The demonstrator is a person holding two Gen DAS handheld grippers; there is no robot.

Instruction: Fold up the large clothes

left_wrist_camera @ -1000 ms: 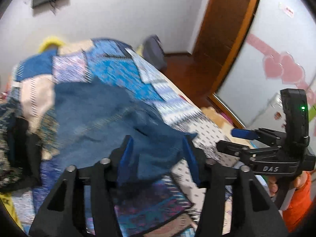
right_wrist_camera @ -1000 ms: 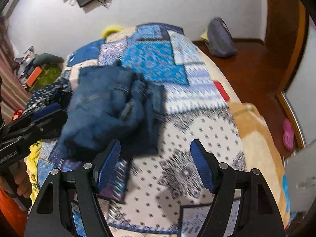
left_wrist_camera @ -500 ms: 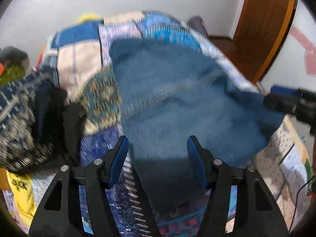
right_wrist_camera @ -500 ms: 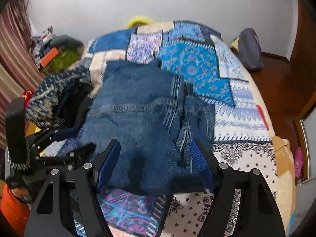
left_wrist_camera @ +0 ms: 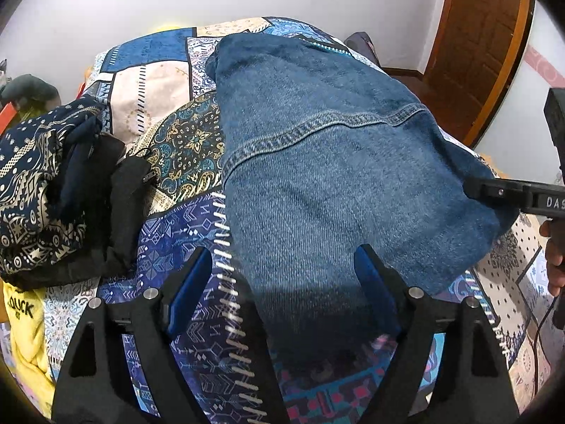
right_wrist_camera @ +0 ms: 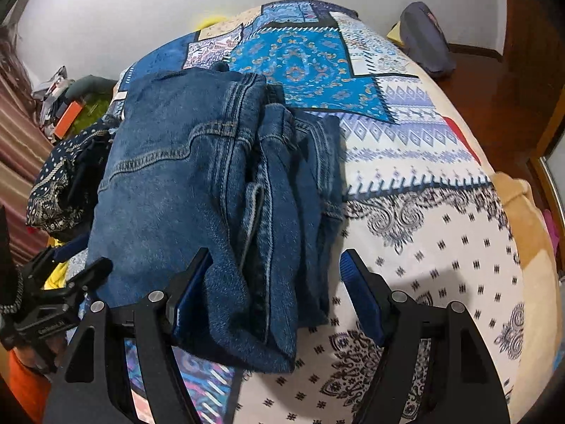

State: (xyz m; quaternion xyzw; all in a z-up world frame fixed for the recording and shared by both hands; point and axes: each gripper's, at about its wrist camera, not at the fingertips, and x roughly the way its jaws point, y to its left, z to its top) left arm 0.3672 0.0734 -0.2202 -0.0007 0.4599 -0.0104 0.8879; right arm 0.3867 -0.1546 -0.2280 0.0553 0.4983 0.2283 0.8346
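The folded blue denim jeans are lying on the patchwork bedspread just ahead of both claws. The left claw and right claw are hovering wide open, gripping nothing; the fold looks done, and next they probably need a final tidy.

Your left hand-held gripper points forward and down, its blue-padded fingers spread wide with nothing clamped between them. Your right hand-held gripper sits the same way, jaws wide apart, pads gripping nothing. Each tool shows at the edge of the other's view, side by side, your fingers wrapped around the handles.
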